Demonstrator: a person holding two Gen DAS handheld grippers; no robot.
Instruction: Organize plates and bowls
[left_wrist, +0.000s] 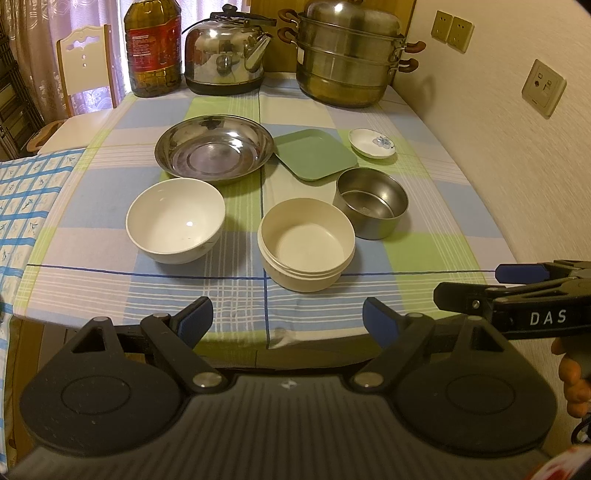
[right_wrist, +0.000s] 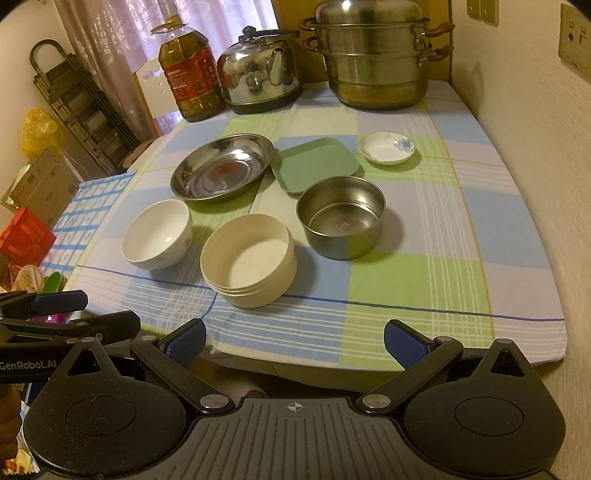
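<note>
On the checked tablecloth (left_wrist: 332, 295) stand a wide steel plate (left_wrist: 214, 148), a green square plate (left_wrist: 316, 154), a small white saucer with a blue flower (left_wrist: 372, 143), a white china bowl (left_wrist: 176, 220), a cream plastic bowl (left_wrist: 306, 243) and a steel bowl (left_wrist: 371, 202). The same pieces show in the right wrist view: steel plate (right_wrist: 222, 167), green plate (right_wrist: 314, 164), saucer (right_wrist: 386, 147), white bowl (right_wrist: 158, 234), cream bowl (right_wrist: 248, 255), steel bowl (right_wrist: 341, 216). My left gripper (left_wrist: 287, 320) and right gripper (right_wrist: 295, 339) hang open at the near table edge, holding nothing.
Along the back of the table stand an oil bottle (left_wrist: 152, 46), a steel kettle (left_wrist: 226, 55) and a stacked steamer pot (left_wrist: 347, 55). A wall (left_wrist: 517, 110) with sockets runs down the right side. A chair (left_wrist: 88, 62) and a folded rack (right_wrist: 77, 107) are at the left.
</note>
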